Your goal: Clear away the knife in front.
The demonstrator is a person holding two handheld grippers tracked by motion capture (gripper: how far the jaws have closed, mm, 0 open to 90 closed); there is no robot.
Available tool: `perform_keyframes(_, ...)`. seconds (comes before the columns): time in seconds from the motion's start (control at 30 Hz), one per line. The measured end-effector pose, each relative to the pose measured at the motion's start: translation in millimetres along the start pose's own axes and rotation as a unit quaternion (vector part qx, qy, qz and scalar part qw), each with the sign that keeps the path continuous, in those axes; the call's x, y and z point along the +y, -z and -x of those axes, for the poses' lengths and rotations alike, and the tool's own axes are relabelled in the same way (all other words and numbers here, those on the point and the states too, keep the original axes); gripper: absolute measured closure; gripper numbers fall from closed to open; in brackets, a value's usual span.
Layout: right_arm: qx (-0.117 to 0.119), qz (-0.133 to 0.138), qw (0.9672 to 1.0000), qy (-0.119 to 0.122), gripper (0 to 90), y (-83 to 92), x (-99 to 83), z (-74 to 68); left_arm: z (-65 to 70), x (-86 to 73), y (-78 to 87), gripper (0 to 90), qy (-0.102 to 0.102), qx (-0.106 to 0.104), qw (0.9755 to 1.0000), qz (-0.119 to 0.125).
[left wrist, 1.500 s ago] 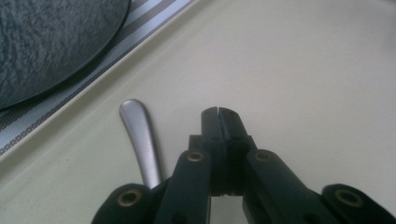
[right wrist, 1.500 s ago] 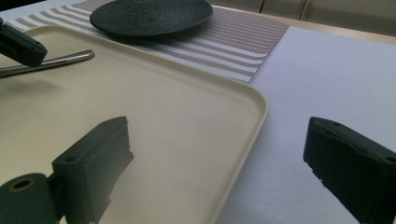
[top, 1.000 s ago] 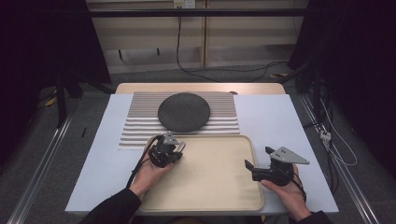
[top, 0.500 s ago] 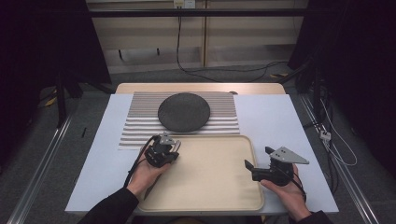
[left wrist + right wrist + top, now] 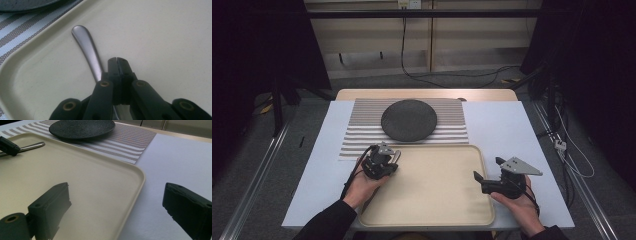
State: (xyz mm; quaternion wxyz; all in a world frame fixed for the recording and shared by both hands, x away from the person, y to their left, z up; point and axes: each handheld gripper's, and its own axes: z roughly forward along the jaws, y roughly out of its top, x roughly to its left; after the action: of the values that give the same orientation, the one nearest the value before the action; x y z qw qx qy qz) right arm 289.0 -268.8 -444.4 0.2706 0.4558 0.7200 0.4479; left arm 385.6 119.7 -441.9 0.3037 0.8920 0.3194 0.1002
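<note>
Where the cream tray (image 5: 432, 195) meets its far-left corner, a metal utensil handle (image 5: 86, 50) lies on the tray floor, its rounded end pointing toward the striped placemat (image 5: 362, 135). Its other end is hidden under the left gripper (image 5: 116, 61), whose jaws are pressed together just beside the handle; whether they pinch it I cannot tell. The left hand (image 5: 362, 187) reaches in from the near edge. The right gripper (image 5: 486, 171) hovers at the tray's right rim with jaws spread wide, one over the tray, one over the white table (image 5: 522, 130). A dark round plate (image 5: 409, 119) sits on the placemat beyond.
</note>
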Motion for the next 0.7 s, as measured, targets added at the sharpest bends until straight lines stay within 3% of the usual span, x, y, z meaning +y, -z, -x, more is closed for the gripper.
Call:
perform_keyframes(0.3, 0.0, 0.0, 1.0, 0.0, 7.3, -0.1, 0.1, -0.1, -8.7, -8.6, 7.7, 90.0, 0.02, 0.004, 0.9998, -0.004)
perform_keyframes(0.57, -0.001, -0.003, 1.0, -0.001, 7.3, -0.5, 0.0, -0.1, -16.6, -16.4, 14.2, 90.0, 0.022, 0.007, 0.9997, -0.005)
perform_keyframes(0.7, -0.001, -0.003, 1.0, -0.001, 7.3, -0.7, 0.1, -0.1, -20.0, -19.9, 17.2, 90.0, 0.036, 0.01, 0.9993, -0.006)
